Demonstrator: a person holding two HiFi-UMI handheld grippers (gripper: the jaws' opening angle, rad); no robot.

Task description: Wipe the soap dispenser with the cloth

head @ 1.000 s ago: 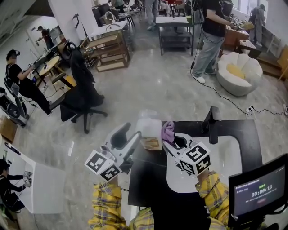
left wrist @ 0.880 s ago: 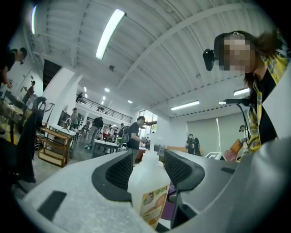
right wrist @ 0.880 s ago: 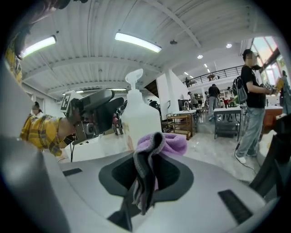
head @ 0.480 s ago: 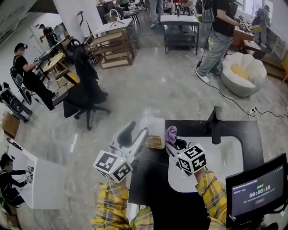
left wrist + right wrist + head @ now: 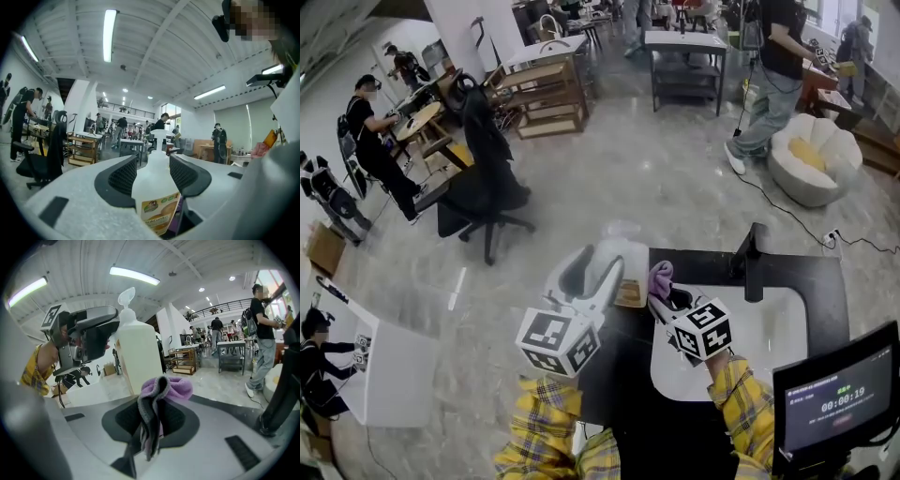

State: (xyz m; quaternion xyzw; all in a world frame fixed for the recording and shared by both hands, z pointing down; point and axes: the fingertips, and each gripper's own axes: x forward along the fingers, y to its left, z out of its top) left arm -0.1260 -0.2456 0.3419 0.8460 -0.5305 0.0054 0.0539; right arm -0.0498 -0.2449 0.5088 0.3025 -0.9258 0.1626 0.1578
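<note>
From where I stood, the left gripper [image 5: 154,174] was clamped on the raised soap dispenser [image 5: 153,185] and the right gripper [image 5: 151,422] pinched the purple cloth [image 5: 161,392] just beside its side, so the wiping looked barely begun, with most surfaces left.

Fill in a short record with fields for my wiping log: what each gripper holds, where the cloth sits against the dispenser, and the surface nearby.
left gripper: shut on soap dispenser
right gripper: shut on purple cloth
cloth and dispenser: cloth close beside the dispenser's side; contact cannot be told
nearby: black counter with white sink
</note>
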